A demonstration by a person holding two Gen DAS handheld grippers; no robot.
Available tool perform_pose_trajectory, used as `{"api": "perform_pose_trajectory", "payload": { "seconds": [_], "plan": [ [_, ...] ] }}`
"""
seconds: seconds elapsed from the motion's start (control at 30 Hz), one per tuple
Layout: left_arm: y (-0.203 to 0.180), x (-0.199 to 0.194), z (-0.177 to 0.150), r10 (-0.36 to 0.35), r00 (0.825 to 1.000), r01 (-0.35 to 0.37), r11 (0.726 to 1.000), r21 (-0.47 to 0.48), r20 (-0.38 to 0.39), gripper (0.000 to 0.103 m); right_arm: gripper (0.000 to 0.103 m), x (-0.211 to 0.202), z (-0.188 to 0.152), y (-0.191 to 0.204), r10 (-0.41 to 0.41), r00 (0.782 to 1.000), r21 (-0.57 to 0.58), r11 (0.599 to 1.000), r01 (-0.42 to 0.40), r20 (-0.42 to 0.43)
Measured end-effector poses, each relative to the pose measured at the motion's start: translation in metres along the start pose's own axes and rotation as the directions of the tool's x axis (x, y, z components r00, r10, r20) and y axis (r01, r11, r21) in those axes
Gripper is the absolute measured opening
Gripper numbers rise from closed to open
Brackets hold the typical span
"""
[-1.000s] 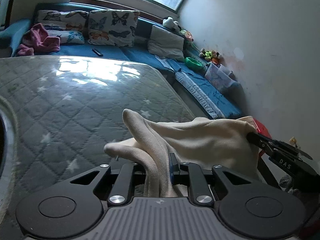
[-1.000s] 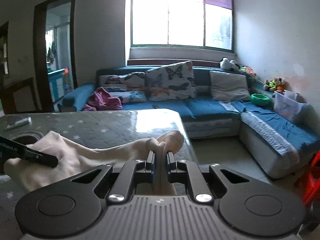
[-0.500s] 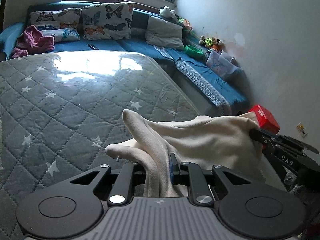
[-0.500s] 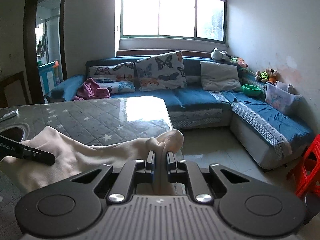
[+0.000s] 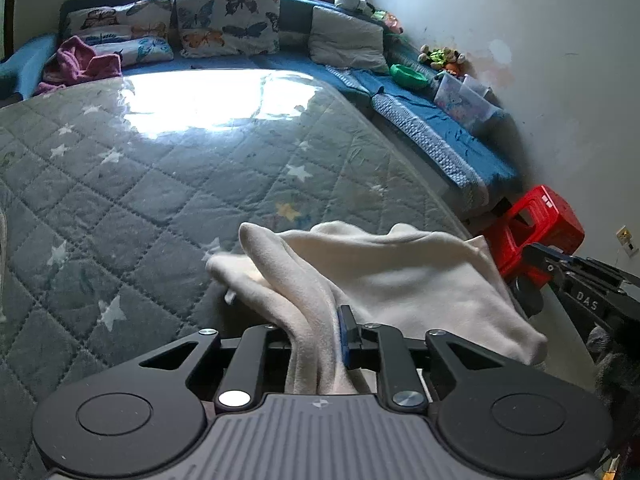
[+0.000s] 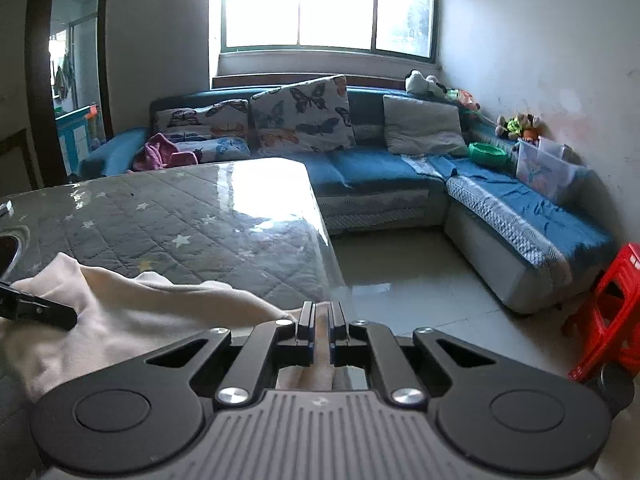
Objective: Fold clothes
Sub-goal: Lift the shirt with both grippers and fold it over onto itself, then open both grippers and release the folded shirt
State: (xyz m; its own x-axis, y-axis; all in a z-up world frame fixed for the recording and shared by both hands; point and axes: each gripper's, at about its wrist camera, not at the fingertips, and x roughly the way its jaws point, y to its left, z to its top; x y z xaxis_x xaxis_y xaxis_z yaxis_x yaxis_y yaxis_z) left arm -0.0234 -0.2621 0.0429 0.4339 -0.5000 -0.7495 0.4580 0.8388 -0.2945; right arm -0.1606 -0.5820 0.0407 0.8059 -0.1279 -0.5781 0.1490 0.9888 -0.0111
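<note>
Both grippers, left gripper (image 5: 320, 338) and right gripper (image 6: 321, 330), have jaws closed on the cream garment (image 5: 404, 280) above the quilted worktop (image 5: 160, 184); a clear plastic box (image 6: 548, 170) sits on the sofa (image 6: 520, 208), contents unclear.

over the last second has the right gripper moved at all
Yes. The right gripper, shut on the cream garment, has tilted downward: the red stool and floor show more, the window less.
</note>
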Motion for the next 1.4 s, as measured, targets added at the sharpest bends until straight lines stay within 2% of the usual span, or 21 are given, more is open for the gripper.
{"api": "perform_pose_trajectory", "payload": {
  "seconds": [0.1, 0.17, 0.2, 0.3, 0.43, 0.53, 0.6, 0.67, 0.83, 1.03, 1.1, 1.2, 1.4],
  "plan": [
    [0.002, 0.002, -0.002, 0.019, 1.000, -0.019, 1.000, 0.003, -0.007, 0.025, 0.006, -0.001, -0.004, 0.003, 0.025, 1.000, -0.003, 1.000, -0.025, -0.003],
    [0.002, 0.001, -0.003, 0.046, 0.999, -0.046, 0.999, 0.007, -0.007, 0.035, 0.009, -0.001, -0.006, 0.006, 0.047, 0.999, 0.003, 0.999, -0.047, -0.007],
    [0.001, 0.001, -0.003, 0.068, 0.998, -0.068, 0.998, 0.012, -0.003, 0.046, 0.009, -0.001, -0.008, 0.008, 0.057, 0.998, 0.004, 0.998, -0.057, -0.010],
    [0.000, -0.002, -0.004, 0.113, 0.994, -0.113, 0.993, 0.035, 0.005, 0.052, 0.012, -0.004, -0.016, 0.016, 0.094, 0.995, 0.008, 0.996, -0.094, -0.016],
    [-0.004, -0.007, -0.006, 0.149, 0.988, -0.151, 0.987, 0.056, 0.031, 0.071, 0.012, -0.008, -0.025, 0.028, 0.136, 0.990, 0.007, 0.991, -0.136, -0.018],
    [-0.009, -0.013, -0.010, 0.152, 0.987, -0.156, 0.984, 0.082, 0.047, 0.078, 0.024, -0.014, -0.034, 0.038, 0.167, 0.986, 0.005, 0.986, -0.167, -0.015],
    [-0.013, -0.014, -0.013, 0.152, 0.987, -0.157, 0.983, 0.097, 0.053, 0.083, 0.026, -0.016, -0.040, 0.042, 0.171, 0.985, -0.008, 0.985, -0.171, -0.014],
    [-0.014, -0.013, -0.017, 0.160, 0.986, -0.165, 0.980, 0.108, 0.051, 0.084, 0.031, -0.015, -0.046, 0.043, 0.170, 0.985, -0.013, 0.985, -0.170, -0.022],
    [-0.013, -0.010, -0.025, 0.176, 0.984, -0.179, 0.977, 0.112, 0.037, 0.090, 0.035, -0.013, -0.054, 0.043, 0.158, 0.987, -0.015, 0.987, -0.159, -0.025],
    [-0.017, -0.015, -0.028, 0.232, 0.970, -0.240, 0.962, 0.127, 0.073, 0.103, 0.051, -0.022, -0.056, 0.050, 0.162, 0.987, -0.032, 0.986, -0.162, 0.011],
    [-0.019, -0.018, -0.028, 0.243, 0.967, -0.251, 0.959, 0.130, 0.079, 0.103, 0.051, -0.024, -0.057, 0.053, 0.166, 0.986, -0.033, 0.986, -0.165, 0.022],
    [-0.020, -0.022, -0.028, 0.240, 0.968, -0.248, 0.962, 0.119, 0.078, 0.103, 0.060, -0.024, -0.061, 0.054, 0.169, 0.985, -0.028, 0.985, -0.168, 0.026],
    [-0.023, -0.028, -0.027, 0.252, 0.965, -0.258, 0.960, 0.107, 0.068, 0.103, 0.063, -0.023, -0.067, 0.053, 0.162, 0.986, -0.027, 0.987, -0.161, 0.039]
  ]
}}
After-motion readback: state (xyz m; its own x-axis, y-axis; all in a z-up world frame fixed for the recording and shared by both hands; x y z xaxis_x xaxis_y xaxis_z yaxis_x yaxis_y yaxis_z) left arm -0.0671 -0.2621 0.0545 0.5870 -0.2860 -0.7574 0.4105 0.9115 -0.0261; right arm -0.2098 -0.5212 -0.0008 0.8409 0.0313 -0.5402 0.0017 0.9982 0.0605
